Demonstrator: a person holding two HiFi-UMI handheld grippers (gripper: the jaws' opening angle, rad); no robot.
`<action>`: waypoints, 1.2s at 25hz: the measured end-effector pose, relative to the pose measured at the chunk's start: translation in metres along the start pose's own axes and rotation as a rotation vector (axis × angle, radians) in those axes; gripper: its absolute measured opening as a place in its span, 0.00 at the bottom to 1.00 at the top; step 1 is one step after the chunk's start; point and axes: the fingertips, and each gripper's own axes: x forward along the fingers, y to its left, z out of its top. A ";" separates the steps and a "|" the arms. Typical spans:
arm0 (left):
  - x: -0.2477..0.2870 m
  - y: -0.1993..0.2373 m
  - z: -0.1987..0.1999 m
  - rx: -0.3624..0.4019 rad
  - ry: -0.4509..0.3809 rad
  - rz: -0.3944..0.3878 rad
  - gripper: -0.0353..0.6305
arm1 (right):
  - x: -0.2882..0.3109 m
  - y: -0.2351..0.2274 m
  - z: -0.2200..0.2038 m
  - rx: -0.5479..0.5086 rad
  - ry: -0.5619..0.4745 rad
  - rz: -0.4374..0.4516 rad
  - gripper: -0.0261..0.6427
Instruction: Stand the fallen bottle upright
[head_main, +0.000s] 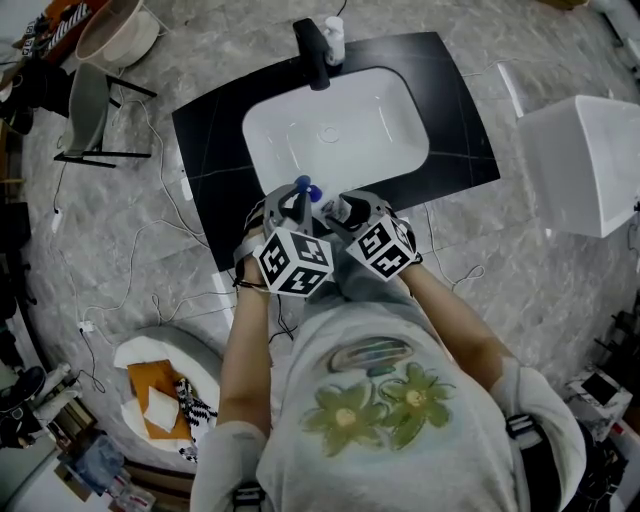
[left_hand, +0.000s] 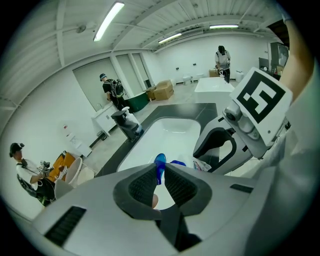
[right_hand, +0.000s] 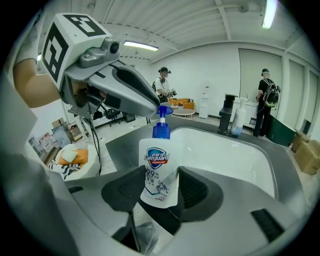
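Observation:
A white soap bottle (right_hand: 159, 165) with a blue pump top (right_hand: 161, 129) stands upright over the black counter (head_main: 205, 140), just in front of the white sink (head_main: 262, 128). My right gripper (right_hand: 161, 174) has its pads against the two sides of the bottle's body. From above, my left gripper (left_hand: 160, 176) is shut on the blue pump head (left_hand: 160, 163); its long fingers (right_hand: 135, 95) reach down to the top in the right gripper view. In the head view both grippers, left (head_main: 298, 198) and right (head_main: 345, 213), sit close together at the counter's near edge.
A black faucet (head_main: 312, 55) with a small bottle (head_main: 334, 40) beside it stands behind the sink. A white bin (head_main: 585, 165) is at the right. At the left are a chair (head_main: 90, 120) and a round stool with cloths (head_main: 160, 395). Cables cross the floor.

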 end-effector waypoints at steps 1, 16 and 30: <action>-0.001 -0.002 0.001 0.000 -0.003 -0.004 0.13 | -0.001 0.001 -0.001 0.002 0.000 -0.002 0.38; -0.022 -0.028 0.014 -0.004 -0.054 -0.042 0.14 | -0.020 0.008 -0.012 0.005 -0.040 -0.063 0.37; 0.019 -0.048 -0.017 -0.165 0.035 -0.187 0.08 | -0.011 -0.002 -0.038 -0.037 0.066 -0.152 0.12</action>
